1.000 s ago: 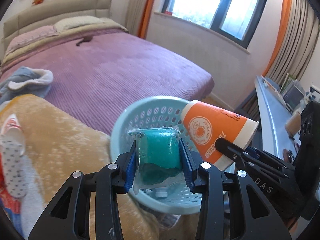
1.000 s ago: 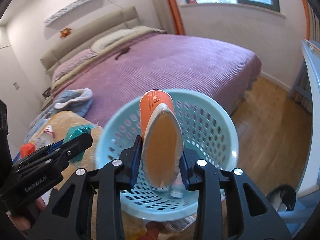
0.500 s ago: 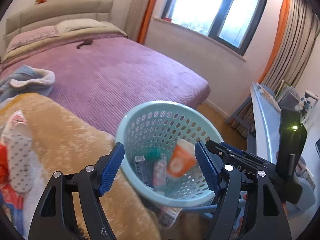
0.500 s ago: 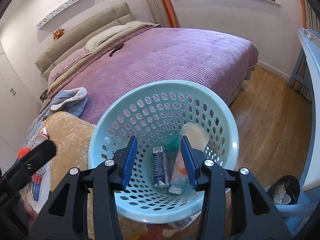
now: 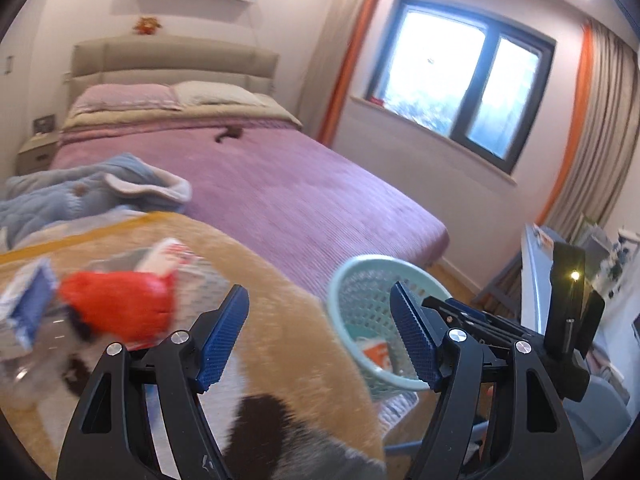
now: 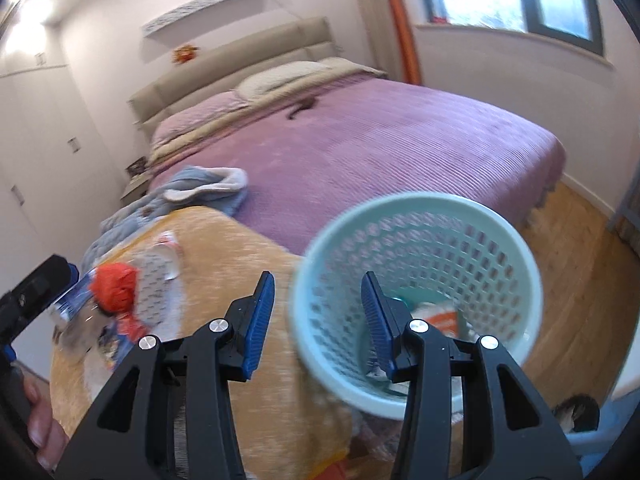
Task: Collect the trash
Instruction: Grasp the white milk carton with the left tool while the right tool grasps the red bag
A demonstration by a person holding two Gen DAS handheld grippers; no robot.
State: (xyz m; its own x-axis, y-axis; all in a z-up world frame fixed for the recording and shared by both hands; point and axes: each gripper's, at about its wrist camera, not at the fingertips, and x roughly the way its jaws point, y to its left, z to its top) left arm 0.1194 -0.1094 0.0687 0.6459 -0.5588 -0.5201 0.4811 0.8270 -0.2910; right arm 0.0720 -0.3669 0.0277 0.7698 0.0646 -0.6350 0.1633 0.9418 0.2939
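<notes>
A pale blue mesh basket (image 6: 416,208) stands beside the bed, with an orange paper cup (image 6: 440,316) and other trash inside; it also shows in the left wrist view (image 5: 360,268). My left gripper (image 5: 320,332) is open and empty above the tan blanket (image 5: 280,320). My right gripper (image 6: 316,320) is open and empty at the basket's left rim. A red crumpled wrapper (image 5: 120,308) lies among several blurred packets on the blanket, left of my left gripper; it also shows in the right wrist view (image 6: 114,284).
A purple bed (image 5: 300,184) with a blue garment (image 5: 92,192) fills the middle. A wooden floor (image 6: 600,264) lies right of the basket. A grey desk (image 5: 536,276) stands at the right. A window (image 5: 460,88) is behind.
Both grippers opened and dropped the green packet and the orange cup into the basket. Both have since swung left, towards the trash on the blanket.
</notes>
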